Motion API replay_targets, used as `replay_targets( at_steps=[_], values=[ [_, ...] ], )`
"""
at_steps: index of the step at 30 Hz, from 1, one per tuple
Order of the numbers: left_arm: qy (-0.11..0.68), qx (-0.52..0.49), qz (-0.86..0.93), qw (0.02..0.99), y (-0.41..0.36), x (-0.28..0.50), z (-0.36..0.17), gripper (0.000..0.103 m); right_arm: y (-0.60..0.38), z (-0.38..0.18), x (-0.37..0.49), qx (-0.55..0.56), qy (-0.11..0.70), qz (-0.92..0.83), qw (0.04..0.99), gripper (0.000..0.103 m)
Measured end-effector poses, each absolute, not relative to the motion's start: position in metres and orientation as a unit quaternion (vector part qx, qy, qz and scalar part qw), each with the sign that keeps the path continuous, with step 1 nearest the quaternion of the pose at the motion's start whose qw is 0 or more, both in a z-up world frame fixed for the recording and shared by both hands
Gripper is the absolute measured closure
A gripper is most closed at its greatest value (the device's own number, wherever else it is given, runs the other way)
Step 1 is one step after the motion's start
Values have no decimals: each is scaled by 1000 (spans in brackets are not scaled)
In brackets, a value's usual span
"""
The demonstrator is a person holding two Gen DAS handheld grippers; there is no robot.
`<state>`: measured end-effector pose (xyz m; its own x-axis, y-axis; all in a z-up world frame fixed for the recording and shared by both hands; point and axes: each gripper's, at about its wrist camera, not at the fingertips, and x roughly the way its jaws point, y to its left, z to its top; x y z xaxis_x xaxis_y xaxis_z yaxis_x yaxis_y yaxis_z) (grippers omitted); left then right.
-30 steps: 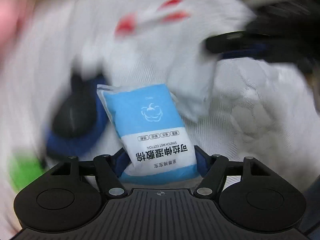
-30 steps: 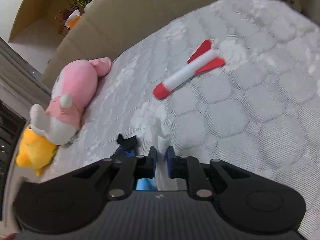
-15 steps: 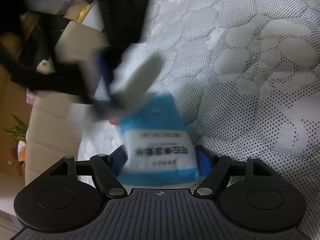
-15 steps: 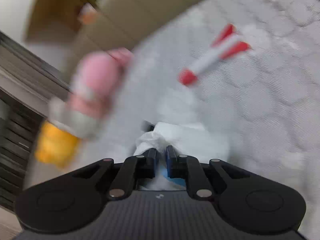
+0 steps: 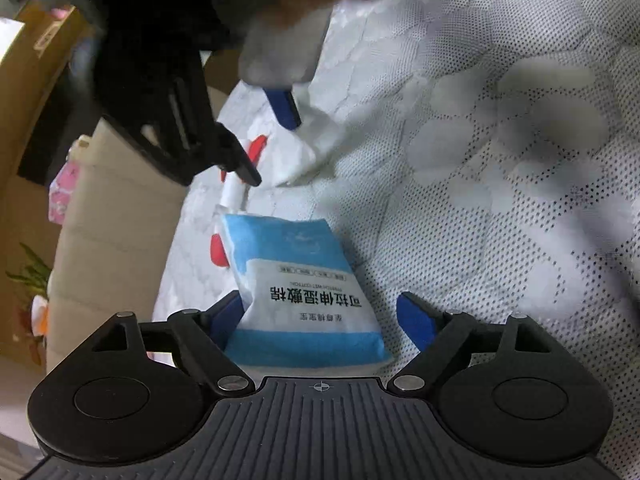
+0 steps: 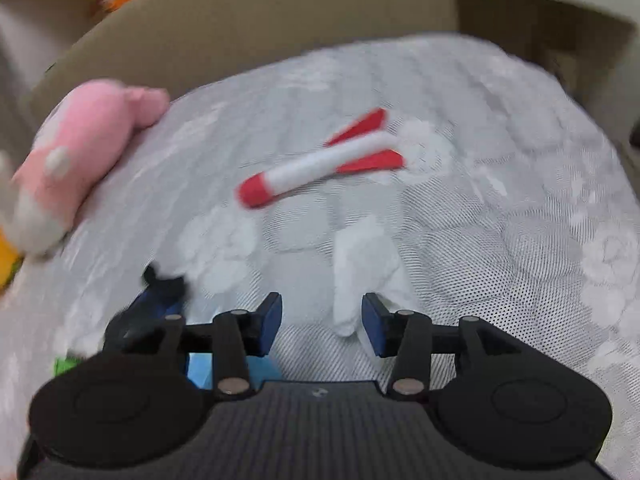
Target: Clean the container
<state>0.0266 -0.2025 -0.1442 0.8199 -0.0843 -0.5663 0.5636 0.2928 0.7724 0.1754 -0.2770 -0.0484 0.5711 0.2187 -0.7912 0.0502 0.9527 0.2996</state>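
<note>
Left wrist view shows the quilted white mattress (image 5: 500, 168) filling most of the frame, and every other thing lies on it. Next in size is the blue and white wipe packet (image 5: 304, 300), which rests on the mattress between the fingers of the left gripper (image 5: 320, 316); its jaws are spread wide, the left finger is touching the packet's edge, the right finger stands apart from it. Beyond the packet lies a red and white toy rocket (image 6: 320, 164), and at the mattress edge a pink plush toy (image 6: 80, 152). Near the packet a crumpled white wipe (image 6: 360, 272) lies between the fingers of the right gripper (image 6: 322, 320); its jaws are parted, and whether a finger touches the wipe I cannot tell.
</note>
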Motion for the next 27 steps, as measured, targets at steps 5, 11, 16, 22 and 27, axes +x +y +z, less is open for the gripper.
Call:
replay_targets(
  at_steps=[5,11,16,22,27],
  values=[
    [197,566,-223,769,-199,18,-147,13,-274,-86,205,91,471,23,877,62],
    [206,542,-230,782,-192,28,-148,10,-280,-66,195,85,420,27,903,99],
    [216,518,-232,794,-183,34,-150,9,-295,-13,156,275,404,146,860,99],
    [202,532,-239,787,-182,17,-128,9,-269,-43,133,292,501,162,798,99],
    [188,541,-241,784,-177,1,-120,9,-279,-42,129,249,492,112,827,99]
  ],
)
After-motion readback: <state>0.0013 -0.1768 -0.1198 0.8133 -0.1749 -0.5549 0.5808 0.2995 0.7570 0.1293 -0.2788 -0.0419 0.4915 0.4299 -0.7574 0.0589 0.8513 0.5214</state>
